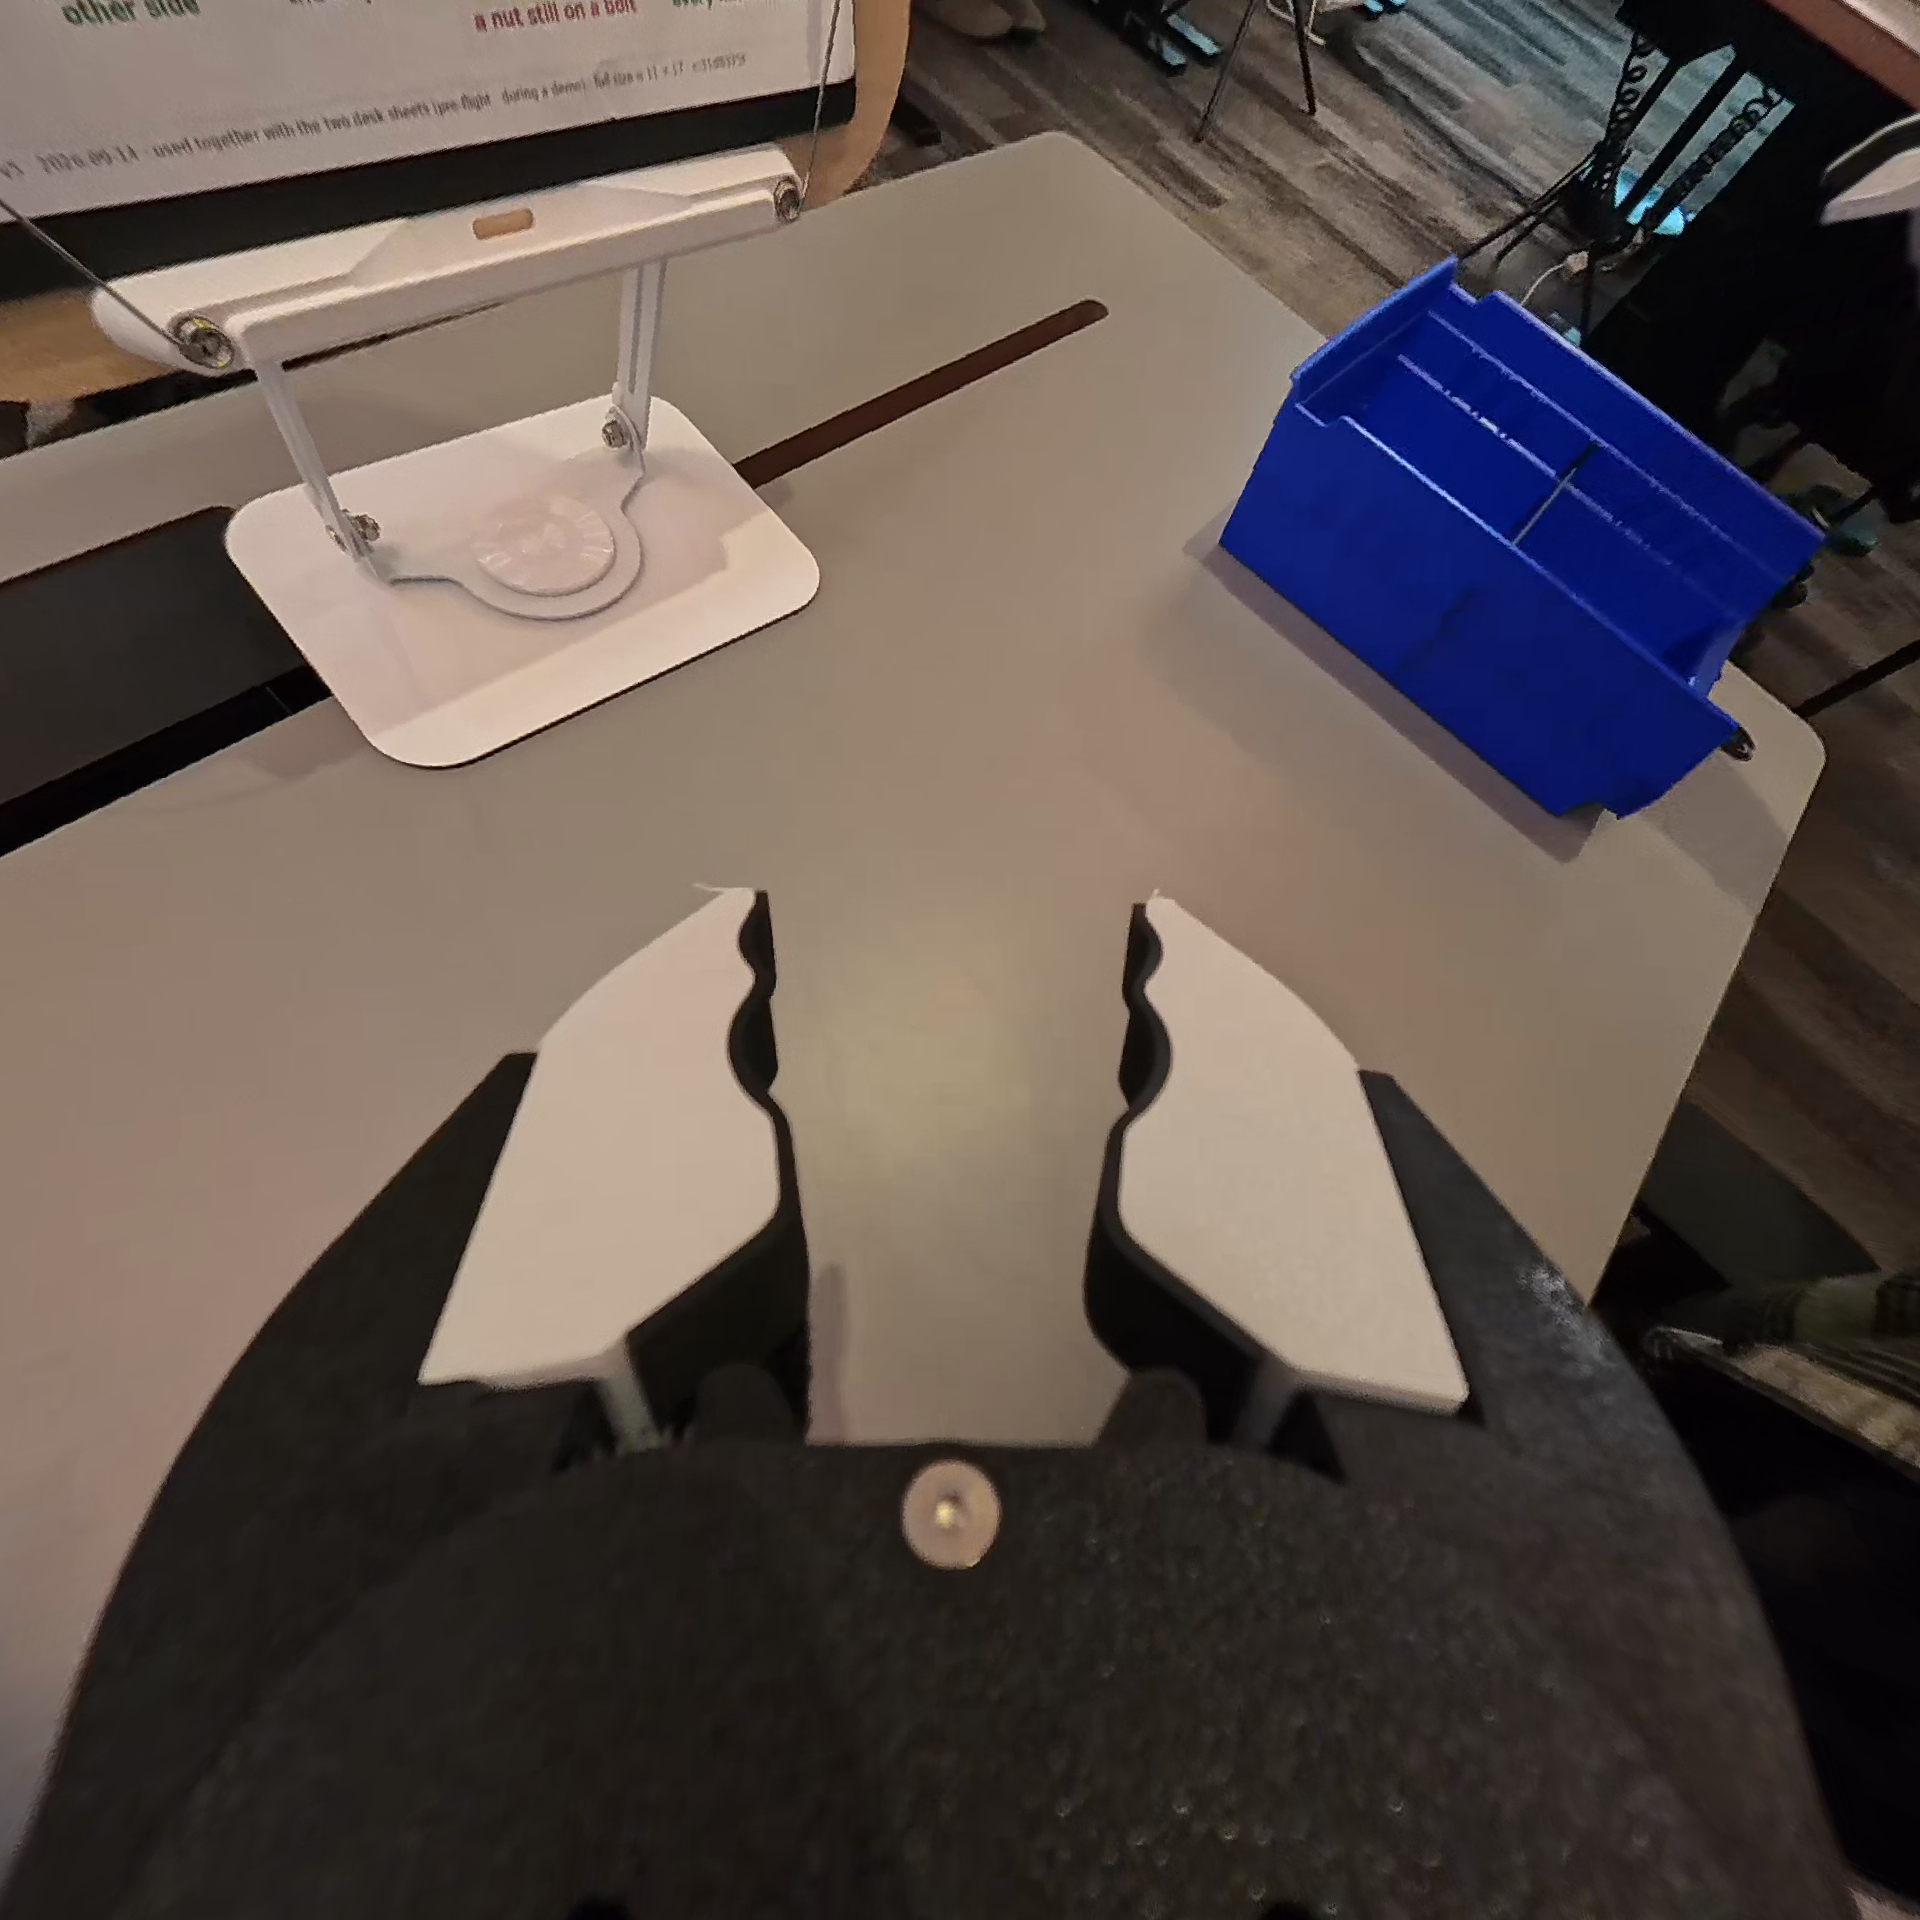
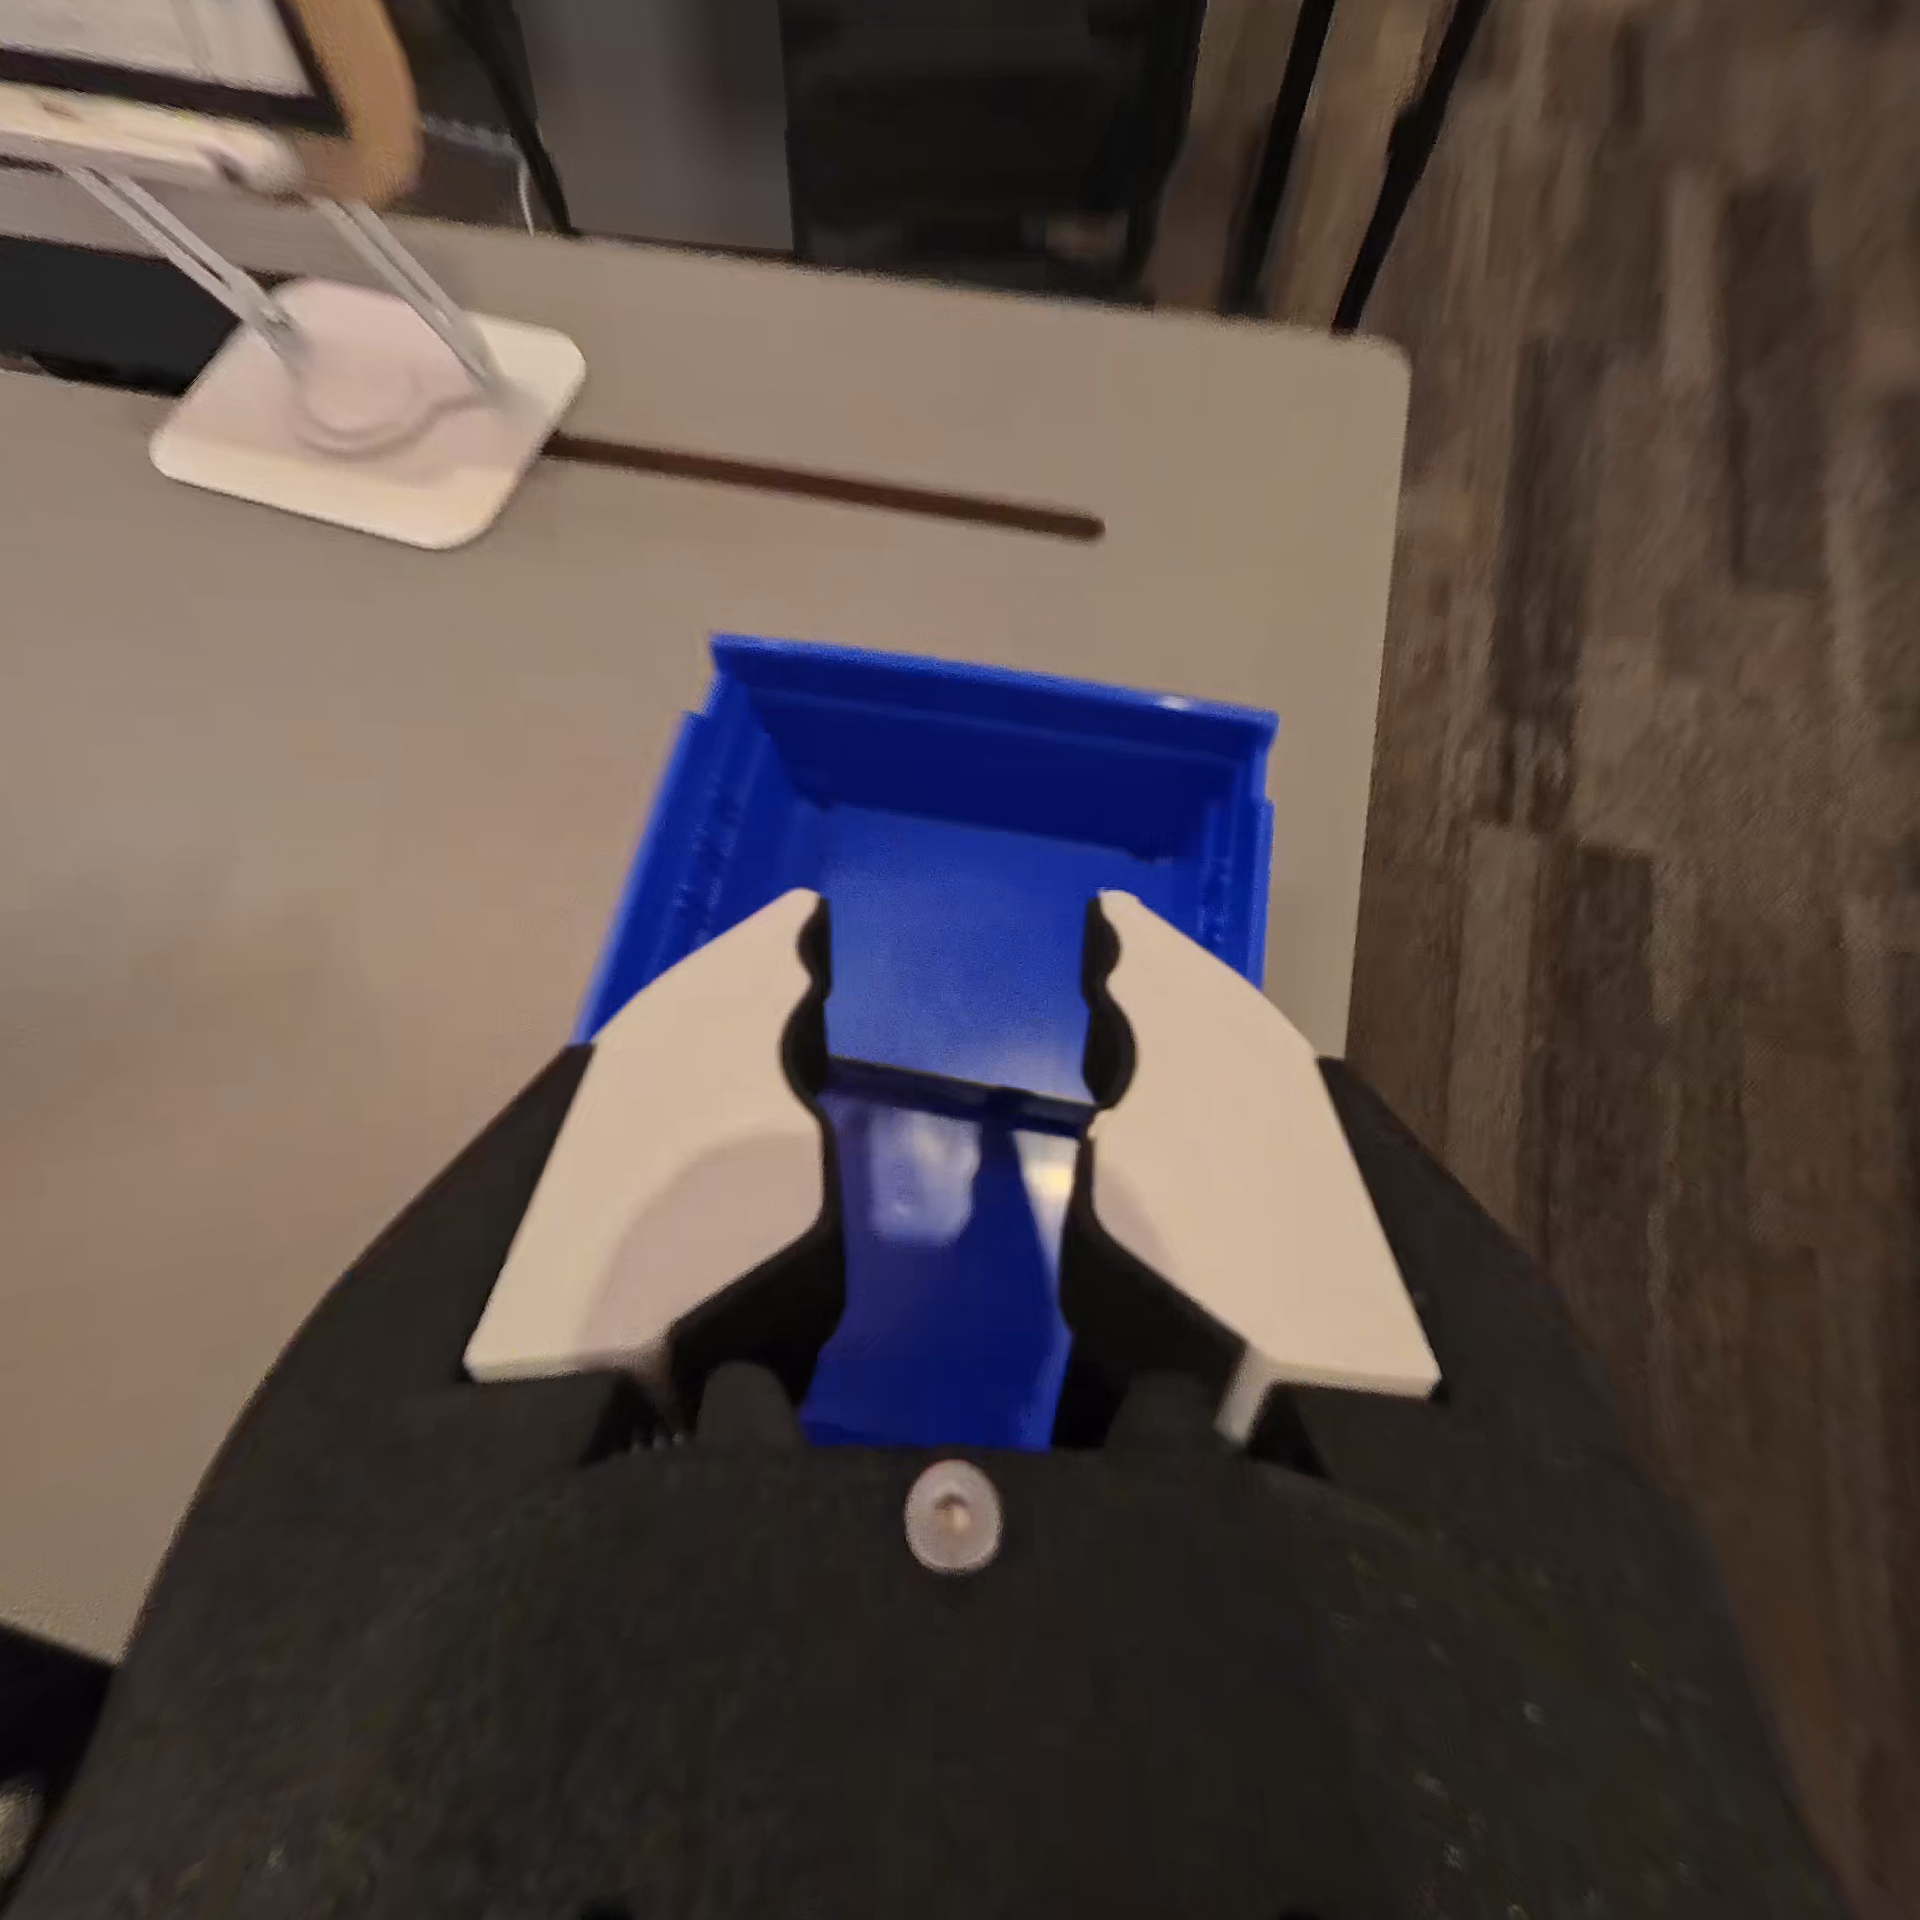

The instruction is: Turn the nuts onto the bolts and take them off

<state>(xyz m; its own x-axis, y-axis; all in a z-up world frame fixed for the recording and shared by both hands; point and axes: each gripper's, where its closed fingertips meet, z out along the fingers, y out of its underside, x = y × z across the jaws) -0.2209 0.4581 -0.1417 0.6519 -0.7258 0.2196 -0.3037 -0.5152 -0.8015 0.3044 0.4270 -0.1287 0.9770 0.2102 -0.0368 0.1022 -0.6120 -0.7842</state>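
Left gripper (image 1: 951,904) has its jaws spread wide with nothing between them, just hovering over bare grey bench (image 1: 935,727); right gripper (image 2: 956,909) is also gaping wide and empty, parked right above the blue bin (image 2: 1013,748), which sits near the bench's right edge, towards the far right corner; that view is pretty blurry, but the far compartment looks like bare blue floor, and the near one past the divider shows pale smudges I can't make out; so no nuts or bolts I can actually pick out anywhere; a white stand (image 1: 520,582) sits by the far left edge of the bench holding up a printed board (image 1: 416,94); a dark slot (image 1: 925,390) runs along the far side of the bench; wood-look floor (image 2: 1662,727) off the right edge, dark furniture legs farther back.
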